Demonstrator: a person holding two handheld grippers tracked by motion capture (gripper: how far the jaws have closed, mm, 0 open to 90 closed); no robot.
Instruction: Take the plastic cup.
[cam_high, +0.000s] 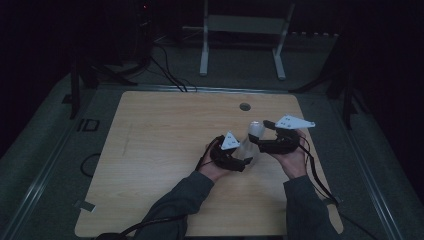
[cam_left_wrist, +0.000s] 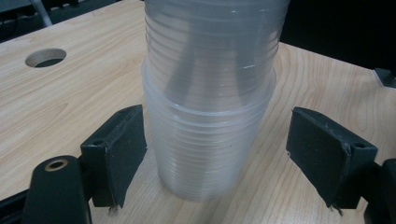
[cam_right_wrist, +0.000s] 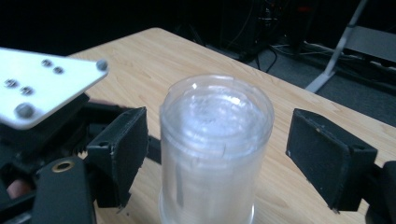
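Two forearms in dark sleeves come in from the bottom of the high view, each hand holding a gripper over the near right part of the light wooden table (cam_high: 160, 150). Between them stands a stack of clear plastic cups (cam_high: 251, 145), upright on the wood and turned mouth down (closed bases on top, as the right gripper view shows). Low on the stack sits the left gripper (cam_left_wrist: 215, 158), its jaws apart on either side of the cups with a gap showing on each side. Higher up, the right gripper (cam_right_wrist: 215, 156) brackets the top of the stack, jaws likewise spread and clear of the plastic. A round hole (cam_high: 244, 106) lies in the tabletop farther back.
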